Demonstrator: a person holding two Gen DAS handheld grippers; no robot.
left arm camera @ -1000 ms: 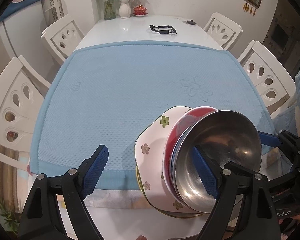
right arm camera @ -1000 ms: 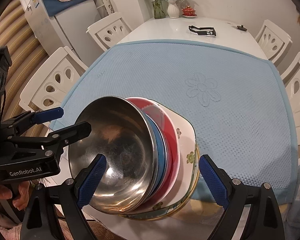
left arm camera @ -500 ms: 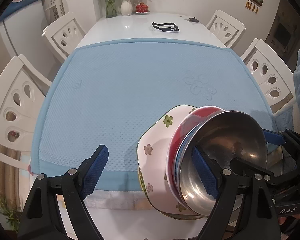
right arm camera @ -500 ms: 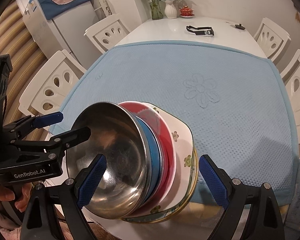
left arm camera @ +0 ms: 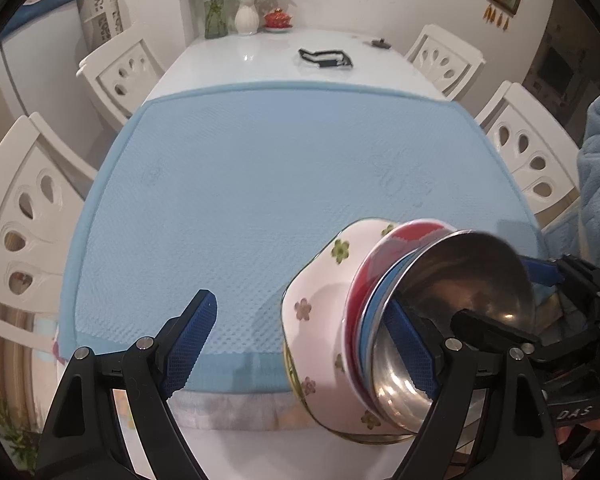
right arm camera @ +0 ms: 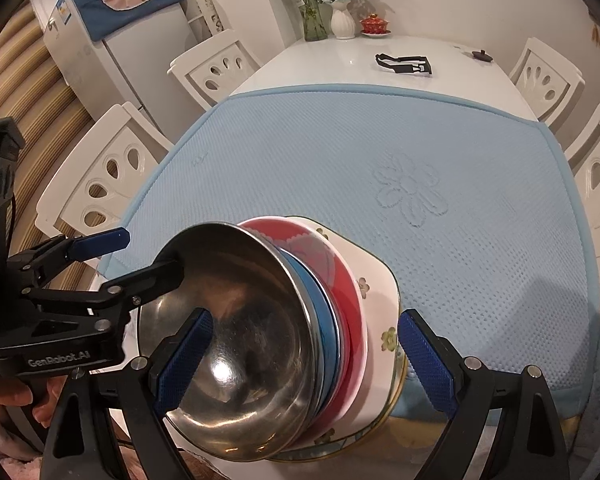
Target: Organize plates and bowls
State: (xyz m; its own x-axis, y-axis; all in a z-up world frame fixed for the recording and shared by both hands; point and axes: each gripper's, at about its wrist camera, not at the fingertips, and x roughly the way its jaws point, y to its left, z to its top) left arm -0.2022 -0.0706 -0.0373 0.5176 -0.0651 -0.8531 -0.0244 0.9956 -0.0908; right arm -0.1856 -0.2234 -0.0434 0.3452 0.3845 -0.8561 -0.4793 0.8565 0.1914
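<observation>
Both tools gripped one tilted stack at the lower frame: left tool (left arm camera: 300, 344) and right tool (right arm camera: 300, 360), jaws wide, straddling the steel bowl (right arm camera: 236, 360) and the plates. It probably needed lowering flat onto the blue mat (right arm camera: 360, 168).

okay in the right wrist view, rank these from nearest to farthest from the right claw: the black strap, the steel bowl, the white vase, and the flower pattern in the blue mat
1. Steel bowl: between the right claw's fingers, tilted.
2. Flower pattern: mid-mat, ahead and slightly right.
3. Black strap: on the bare white table beyond the mat.
4. White vase: at the far table edge by the wall.
</observation>
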